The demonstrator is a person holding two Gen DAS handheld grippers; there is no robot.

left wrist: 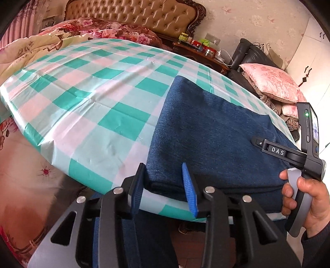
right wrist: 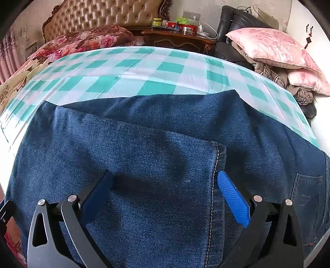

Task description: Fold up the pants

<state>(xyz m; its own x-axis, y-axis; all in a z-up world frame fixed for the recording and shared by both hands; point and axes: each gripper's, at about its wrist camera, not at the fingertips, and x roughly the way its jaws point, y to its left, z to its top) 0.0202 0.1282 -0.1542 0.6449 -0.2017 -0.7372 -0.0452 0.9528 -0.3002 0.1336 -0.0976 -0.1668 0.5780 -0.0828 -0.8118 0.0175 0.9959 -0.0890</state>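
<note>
the pants (right wrist: 144, 148), dark blue denim with a fine woven grain, lie folded on a table covered by a glossy cloth (left wrist: 86, 99) checked in teal, pale pink and white, creased in shallow ridges. the denim sits toward the table's near edge and right side, its layers stacked flat; in the right wrist view a hemmed leg end with pale double stitching lies across the layer beneath, and a back pocket (right wrist: 307, 198) shows at the far right, where the fabric spills over the table's edge.

the left gripper (left wrist: 164, 185) is at the near edge of the table, its ribbed blue pads (left wrist: 188, 185) set either side of the folded corner of the denim. the jaws stand partly apart, with a gap visible between pad and fabric, so they are not clamped on it.

the right gripper (right wrist: 165, 189) has its jaws spread wide, the fingers resting down on the denim with the hemmed leg end between them, pressing nothing together. in the left wrist view a hand (left wrist: 305, 198) grips its grey handle at the table's right near corner.

beyond the far edge are a tufted tan headboard (left wrist: 134, 14), floral bedding (left wrist: 99, 31), a carved dark wooden nightstand (right wrist: 177, 39) and pink satin pillows (right wrist: 272, 47).
</note>
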